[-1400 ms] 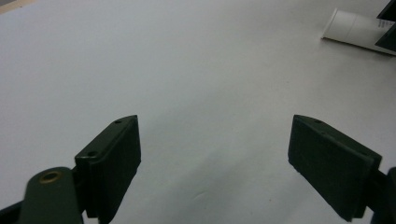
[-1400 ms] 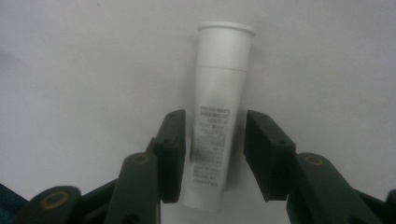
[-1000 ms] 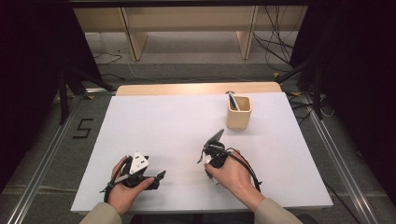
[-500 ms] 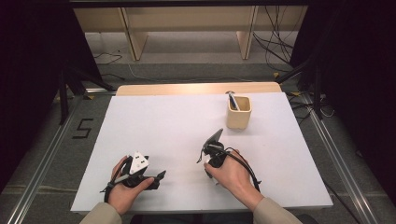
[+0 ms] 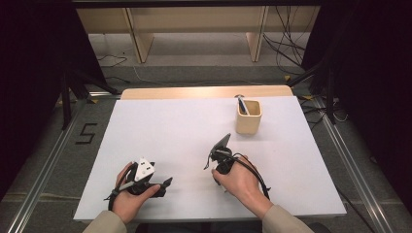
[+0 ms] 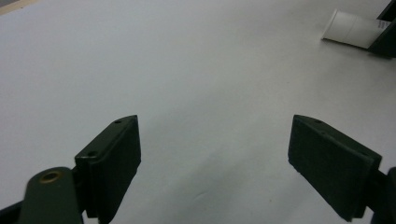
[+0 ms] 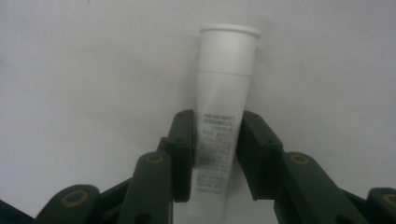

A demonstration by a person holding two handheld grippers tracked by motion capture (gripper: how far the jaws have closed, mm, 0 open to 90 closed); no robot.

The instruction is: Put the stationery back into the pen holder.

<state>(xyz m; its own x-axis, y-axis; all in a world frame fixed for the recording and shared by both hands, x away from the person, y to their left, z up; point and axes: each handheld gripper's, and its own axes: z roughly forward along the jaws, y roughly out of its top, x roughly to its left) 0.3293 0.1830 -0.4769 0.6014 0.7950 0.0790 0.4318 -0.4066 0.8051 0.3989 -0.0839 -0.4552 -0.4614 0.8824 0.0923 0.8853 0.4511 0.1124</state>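
- Right gripper (image 7: 215, 154), nearest to the viewer: jaws pressed against both flanks of a white tube (image 7: 223, 116), having just been closing upon it; grasping the tube at its printed lower half.
- White tube: long axis running straight away along the jaws, capped end pointing outward, crimped end toward the gripper body; lying on the white table (image 5: 175, 126), on the near side of the wooden cup (image 5: 248, 116) and well apart from it.
- Right hand (image 5: 238, 177): palm down on the table, gripper (image 5: 219, 149) angled forward and leftward.
- Left gripper (image 6: 215, 154): jaws spread wide, released, gripping nothing; bare table between them.
- Left hand (image 5: 133, 187): resting near the table's front edge, far left of the wooden cup, gripper (image 5: 165, 183) pointing rightward toward the tube (image 6: 348, 30).
- Wooden cup, farthest: upright near the table's back right, a slim utensil (image 5: 241, 104) leaning inside.
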